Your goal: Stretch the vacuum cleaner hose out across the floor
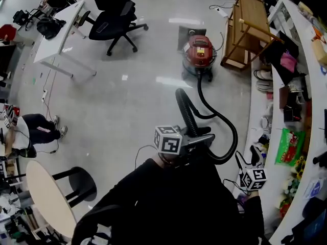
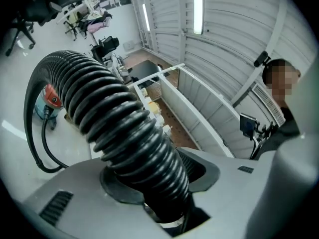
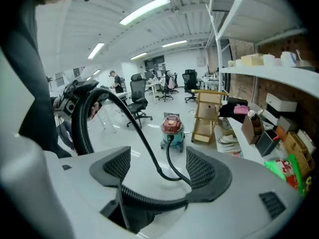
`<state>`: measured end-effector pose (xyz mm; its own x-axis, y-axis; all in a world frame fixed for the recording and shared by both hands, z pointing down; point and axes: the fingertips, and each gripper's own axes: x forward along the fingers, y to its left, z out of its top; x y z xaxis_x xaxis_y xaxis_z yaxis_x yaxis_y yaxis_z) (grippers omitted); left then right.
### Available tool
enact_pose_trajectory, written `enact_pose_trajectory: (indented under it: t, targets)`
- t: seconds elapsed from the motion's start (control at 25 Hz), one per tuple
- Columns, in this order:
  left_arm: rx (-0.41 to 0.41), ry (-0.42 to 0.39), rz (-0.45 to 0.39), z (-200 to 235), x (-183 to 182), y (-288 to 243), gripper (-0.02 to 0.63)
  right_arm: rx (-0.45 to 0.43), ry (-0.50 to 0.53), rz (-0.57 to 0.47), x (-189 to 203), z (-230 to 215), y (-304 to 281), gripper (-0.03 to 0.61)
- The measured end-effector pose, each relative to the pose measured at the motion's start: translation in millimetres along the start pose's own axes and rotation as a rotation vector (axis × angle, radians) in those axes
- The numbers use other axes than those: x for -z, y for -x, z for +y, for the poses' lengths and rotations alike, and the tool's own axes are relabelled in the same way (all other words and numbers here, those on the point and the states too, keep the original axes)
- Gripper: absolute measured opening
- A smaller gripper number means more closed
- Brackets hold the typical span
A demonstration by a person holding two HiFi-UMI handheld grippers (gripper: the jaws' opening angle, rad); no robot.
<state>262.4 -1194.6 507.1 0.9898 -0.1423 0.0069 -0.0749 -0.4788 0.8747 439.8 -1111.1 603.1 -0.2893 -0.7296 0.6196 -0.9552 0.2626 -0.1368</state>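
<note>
2 jaws of the left gripper [image 2: 159, 180] squeeze the thick black ribbed plastic hose [image 2: 119, 118]. The right gripper [image 3: 159, 171] has its jaws wide apart, and the hose lies loose between them. The hose loops back to the round red vacuum cleaner [image 1: 199, 52] on the shiny pale floor [image 1: 127, 101].

**Glossy Office Floor Carries Vacuum and Furniture**

A pale, polished floor [image 1: 127, 101] is seen from above. A red vacuum cleaner [image 1: 199, 52] is stood on it at upper centre, just beside a wooden rack [image 1: 248, 29]. A black office chair [image 1: 113, 19] and white desk [image 1: 59, 32] are placed at upper left, a round table [image 1: 46, 198] and black stool [image 1: 82, 182] at lower left. A green packet [image 1: 289, 146] is laid on the white counter [image 1: 271, 188] at right.
</note>
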Motion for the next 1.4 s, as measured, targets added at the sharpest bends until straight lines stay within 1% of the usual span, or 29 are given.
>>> enact_pose_trajectory:
  t: [0.12,0.16,0.24,0.28,0.32,0.36,0.4,0.44,0.48,0.52,0.6,0.68,0.76,0.8,0.88,0.92,1.0,1.04,1.08,1.16,1.28,1.32,1.4]
  targets:
    - [0.025,-0.084,0.060,-14,31,41,0.206,-0.030,0.006,-0.012,-36,63,-16,0.353]
    - [0.028,-0.110,0.083,-15,40,53,0.206,-0.054,-0.001,-0.027,-51,87,-20,0.347]
    - [0.023,-0.151,0.131,-16,57,72,0.206,-0.139,-0.019,-0.073,-85,135,-21,0.323]
    - [0.019,-0.166,0.156,-18,66,79,0.206,-0.185,-0.010,-0.088,-101,158,-17,0.308]
    - [0.017,-0.181,0.181,-21,75,83,0.206,-0.222,0.026,-0.094,-114,178,-14,0.287]
    - [0.017,-0.195,0.204,-25,82,86,0.206,-0.246,0.085,-0.093,-124,194,-11,0.208]
    - [0.018,-0.207,0.226,-29,87,88,0.207,-0.258,0.149,-0.096,-129,205,-11,0.045]
    - [0.019,-0.216,0.242,-33,91,89,0.207,-0.267,0.195,-0.103,-133,214,-12,0.014]
    - [0.018,-0.223,0.254,-37,95,90,0.207,-0.284,0.209,-0.113,-135,221,-13,0.014]
    - [0.014,-0.228,0.262,-40,100,90,0.207,-0.318,0.193,-0.124,-135,229,-11,0.014]
    - [-0.005,-0.239,0.274,-49,112,91,0.207,-0.415,0.122,-0.133,-131,242,-3,0.014]
    - [-0.034,-0.256,0.292,-59,126,90,0.207,-0.530,0.036,-0.089,-122,255,7,0.014]
    - [-0.064,-0.276,0.316,-69,142,87,0.207,-0.643,-0.079,-0.047,-109,264,21,0.014]
    - [-0.076,-0.284,0.324,-75,150,84,0.207,-0.684,-0.139,-0.050,-103,264,30,0.014]
    - [-0.101,-0.298,0.341,-88,169,78,0.207,-0.737,-0.239,-0.073,-92,256,51,0.015]
    - [-0.116,-0.308,0.354,-95,180,73,0.207,-0.759,-0.278,-0.072,-85,250,60,0.032]
    - [-0.143,-0.339,0.389,-106,206,60,0.207,-0.808,-0.346,-0.041,-65,238,75,0.171]
    - [-0.153,-0.357,0.411,-110,222,54,0.207,-0.838,-0.378,-0.022,-54,233,80,0.219]
    - [-0.160,-0.377,0.438,-112,238,48,0.207,-0.870,-0.413,-0.006,-43,230,83,0.246]
    - [-0.173,-0.430,0.509,-115,273,42,0.207,-0.936,-0.512,0.021,-25,230,86,0.271]
    - [-0.181,-0.508,0.616,-126,314,43,0.207,-1.048,-0.682,0.067,-10,246,93,0.295]
    - [-0.186,-0.527,0.644,-130,324,45,0.207,-1.082,-0.719,0.084,-7,253,97,0.314]
    - [-0.196,-0.567,0.710,-134,343,52,0.207,-1.131,-0.765,0.101,-2,265,104,0.321]
